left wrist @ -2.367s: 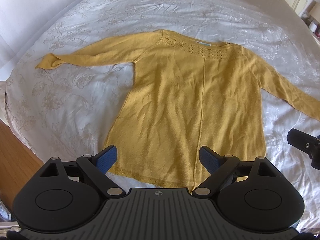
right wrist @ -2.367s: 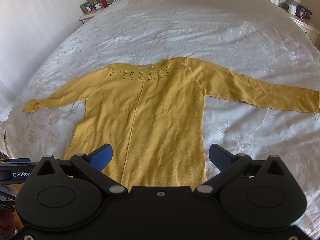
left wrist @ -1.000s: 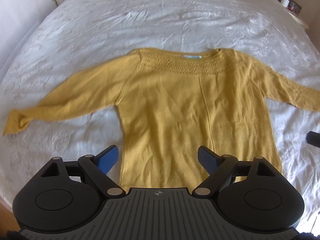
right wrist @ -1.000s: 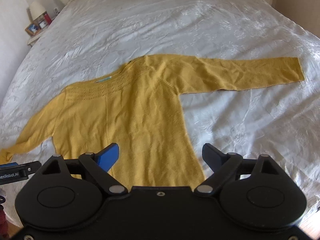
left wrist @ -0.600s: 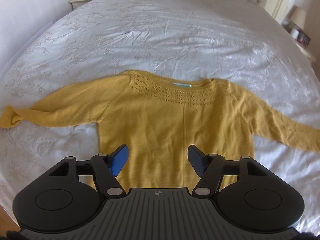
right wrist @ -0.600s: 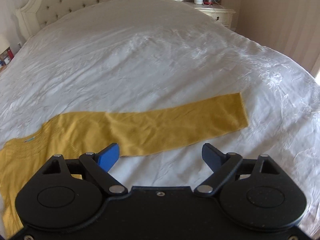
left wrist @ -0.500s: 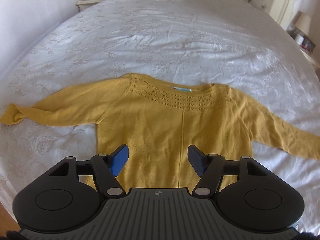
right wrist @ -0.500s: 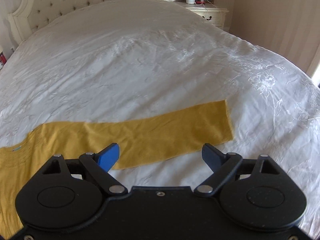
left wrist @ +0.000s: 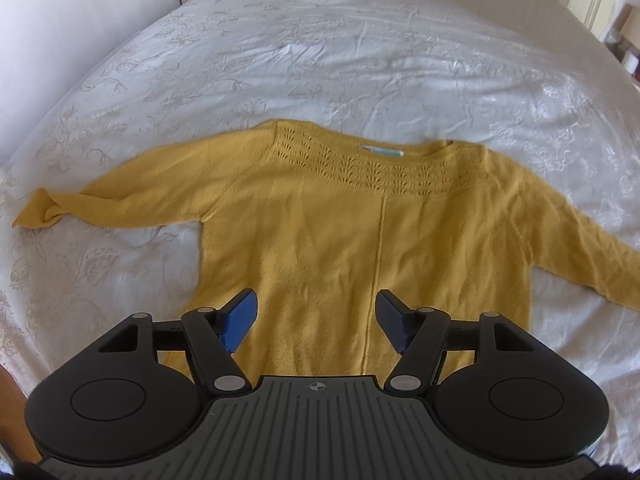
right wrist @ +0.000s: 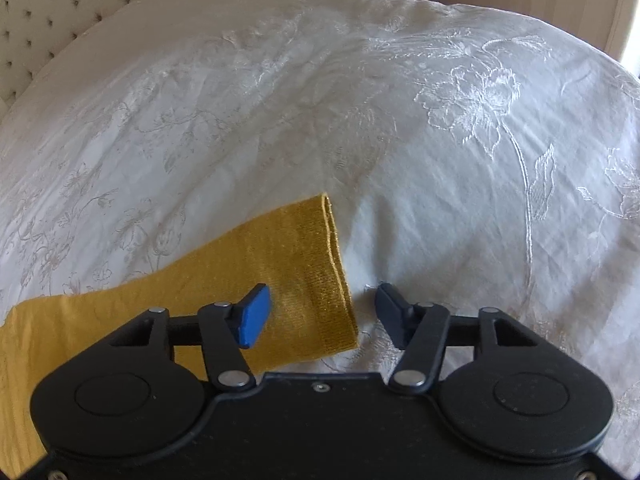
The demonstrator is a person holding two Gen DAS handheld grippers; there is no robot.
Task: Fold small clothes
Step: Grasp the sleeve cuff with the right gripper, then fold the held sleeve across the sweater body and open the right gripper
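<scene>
Jumper (left wrist: 372, 236) lies flat on bed (left wrist: 320, 60); right tool (right wrist: 320, 312), open, straddles cuff (right wrist: 320, 272) for grabbing; left tool (left wrist: 316, 320) open above hem.

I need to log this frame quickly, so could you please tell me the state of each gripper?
Left gripper: open, empty, over the yellow sweater.
Right gripper: open, holding nothing, straddling the sleeve cuff.

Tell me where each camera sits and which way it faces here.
Left wrist: on the open left gripper, over the sweater body's lower part, facing its neckline and the headboard.
Right wrist: on the open right gripper, low over the sleeve cuff, facing across the bedspread.
Shared: the same sweater and bedspread.
</scene>
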